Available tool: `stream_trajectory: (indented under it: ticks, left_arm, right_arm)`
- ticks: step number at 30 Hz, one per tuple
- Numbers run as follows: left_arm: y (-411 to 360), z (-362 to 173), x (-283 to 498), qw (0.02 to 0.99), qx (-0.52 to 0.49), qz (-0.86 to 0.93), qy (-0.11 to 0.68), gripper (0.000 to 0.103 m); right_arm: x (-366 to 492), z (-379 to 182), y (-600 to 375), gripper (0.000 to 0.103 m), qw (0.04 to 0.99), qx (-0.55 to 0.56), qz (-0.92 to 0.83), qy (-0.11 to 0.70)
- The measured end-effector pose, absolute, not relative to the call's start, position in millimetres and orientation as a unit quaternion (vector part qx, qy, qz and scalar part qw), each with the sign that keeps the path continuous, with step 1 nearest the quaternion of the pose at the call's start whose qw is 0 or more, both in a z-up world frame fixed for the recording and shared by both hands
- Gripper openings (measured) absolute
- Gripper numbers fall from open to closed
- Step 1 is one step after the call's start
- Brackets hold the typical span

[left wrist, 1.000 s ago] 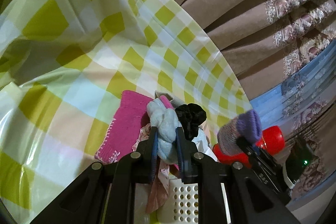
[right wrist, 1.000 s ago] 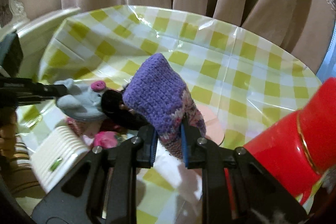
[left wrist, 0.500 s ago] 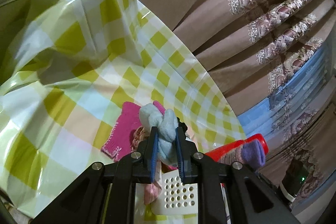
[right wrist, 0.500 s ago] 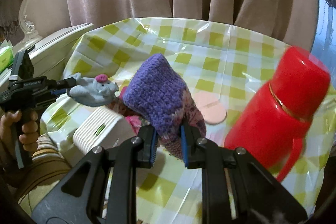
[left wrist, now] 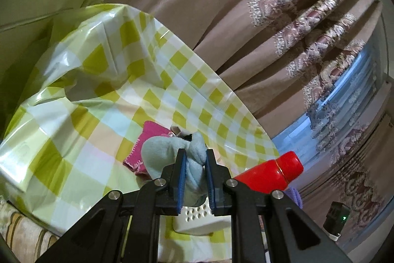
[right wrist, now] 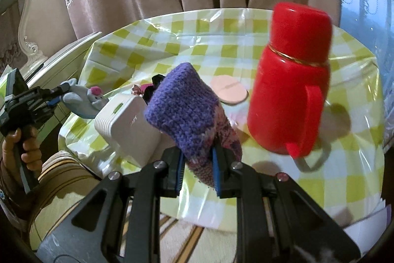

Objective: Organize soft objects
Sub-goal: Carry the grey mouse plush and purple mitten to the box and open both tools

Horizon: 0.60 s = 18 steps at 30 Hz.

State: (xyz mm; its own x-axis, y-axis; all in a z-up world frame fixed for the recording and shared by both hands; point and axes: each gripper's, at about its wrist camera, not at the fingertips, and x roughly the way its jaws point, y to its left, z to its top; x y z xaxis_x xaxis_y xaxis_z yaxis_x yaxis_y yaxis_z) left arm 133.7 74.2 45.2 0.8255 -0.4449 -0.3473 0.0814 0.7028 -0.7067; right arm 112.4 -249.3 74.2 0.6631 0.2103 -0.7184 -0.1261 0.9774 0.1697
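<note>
Left gripper (left wrist: 195,165) was clamped on a fuzzy pale-blue plush toy (left wrist: 172,152), held above the glossy yellow-checked desk (left wrist: 81,139). Right gripper (right wrist: 198,165) pinched a chunky purple knit sock (right wrist: 187,110), I think, beside the smooth red thermos (right wrist: 290,95) and ribbed white plastic box (right wrist: 128,125).
</note>
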Motion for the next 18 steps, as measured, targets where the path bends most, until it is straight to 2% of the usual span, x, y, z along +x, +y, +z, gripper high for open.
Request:
stream_trajectory:
  ticks: [18]
  left_arm:
    - [4,108,71,0.898,-0.287,-0.228,0.243,0.016]
  right_arm:
    - [52,89,-294,0.022,0.913,0.094,0.060,0.393]
